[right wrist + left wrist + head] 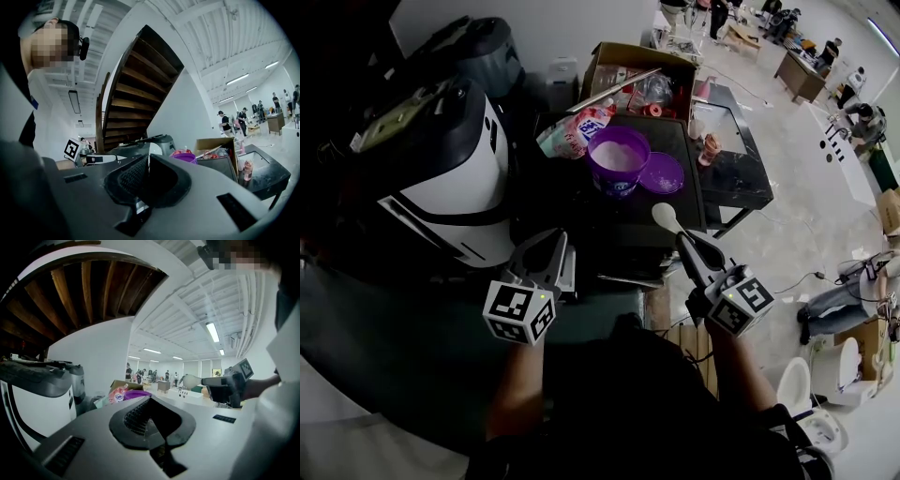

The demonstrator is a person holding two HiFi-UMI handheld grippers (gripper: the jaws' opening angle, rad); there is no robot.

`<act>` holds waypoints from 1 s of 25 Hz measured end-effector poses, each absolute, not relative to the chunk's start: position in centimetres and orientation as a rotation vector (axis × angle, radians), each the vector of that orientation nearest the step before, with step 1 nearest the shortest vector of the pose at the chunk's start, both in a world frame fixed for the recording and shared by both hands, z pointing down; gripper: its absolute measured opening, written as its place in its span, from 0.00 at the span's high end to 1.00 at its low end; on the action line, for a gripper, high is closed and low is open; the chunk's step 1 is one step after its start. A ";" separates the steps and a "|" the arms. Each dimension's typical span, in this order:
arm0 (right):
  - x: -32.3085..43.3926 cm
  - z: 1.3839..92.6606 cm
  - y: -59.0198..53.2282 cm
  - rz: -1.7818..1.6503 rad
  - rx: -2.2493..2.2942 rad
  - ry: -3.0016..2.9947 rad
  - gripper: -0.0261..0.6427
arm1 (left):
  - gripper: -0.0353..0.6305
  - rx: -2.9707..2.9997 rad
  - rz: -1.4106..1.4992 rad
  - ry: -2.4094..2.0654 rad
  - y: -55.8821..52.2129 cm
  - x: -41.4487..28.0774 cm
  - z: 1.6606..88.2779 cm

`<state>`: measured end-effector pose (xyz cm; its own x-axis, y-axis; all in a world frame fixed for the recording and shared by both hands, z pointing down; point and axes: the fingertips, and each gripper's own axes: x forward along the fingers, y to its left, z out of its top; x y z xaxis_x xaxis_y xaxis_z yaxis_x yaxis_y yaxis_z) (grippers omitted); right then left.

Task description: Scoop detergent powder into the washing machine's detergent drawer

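A purple tub [617,155] of white powder stands open on a black table [675,202], with its purple lid [661,173] beside it. My right gripper [683,243] is shut on the handle of a white spoon [664,217], held in the air in front of the tub. The spoon's bowl looks empty. The left gripper view shows that spoon [191,380] from the side. My left gripper [554,241] is shut with nothing in it, near the front of the white washing machine [450,178]. I cannot make out the drawer.
A detergent bag [572,131] lies behind the tub, and an open cardboard box [642,80] of items stands at the table's back. A lower black stand [736,155] is to the right. People work in the far room.
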<state>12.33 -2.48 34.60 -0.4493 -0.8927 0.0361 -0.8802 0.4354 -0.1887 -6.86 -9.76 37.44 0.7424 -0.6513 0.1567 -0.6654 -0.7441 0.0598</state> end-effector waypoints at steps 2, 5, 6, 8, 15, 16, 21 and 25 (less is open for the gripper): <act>13.2 35.1 -3.8 -0.285 -1.592 2.605 0.93 | 0.94 2.820 0.207 -1.085 -10.8 -6.0 37.7; 14.9 35.9 -6.2 -0.310 -1.561 2.605 0.93 | 0.94 2.799 0.228 -1.114 -12.8 -4.5 38.0; 15.4 36.1 -6.9 -0.315 -1.545 2.610 0.93 | 0.94 2.792 0.236 -1.121 -13.4 -3.9 38.1; 16.5 36.4 -8.4 -0.310 -1.515 2.624 0.93 | 0.94 2.790 0.257 -1.133 -14.6 -2.5 38.0; 20.2 36.8 -13.8 -0.327 -1.415 2.653 0.93 | 0.94 2.773 0.285 -1.224 -18.4 0.8 37.1; 20.3 36.9 -14.6 -0.328 -1.397 2.668 0.93 | 0.94 2.762 0.286 -1.238 -18.8 1.1 37.1; 20.7 37.5 -17.6 -0.341 -1.339 2.747 0.93 | 0.94 2.704 0.312 -1.289 -20.3 1.5 38.1; 20.4 37.6 -19.8 -0.320 -1.336 2.807 0.93 | 0.94 2.690 0.323 -1.306 -21.6 1.2 38.4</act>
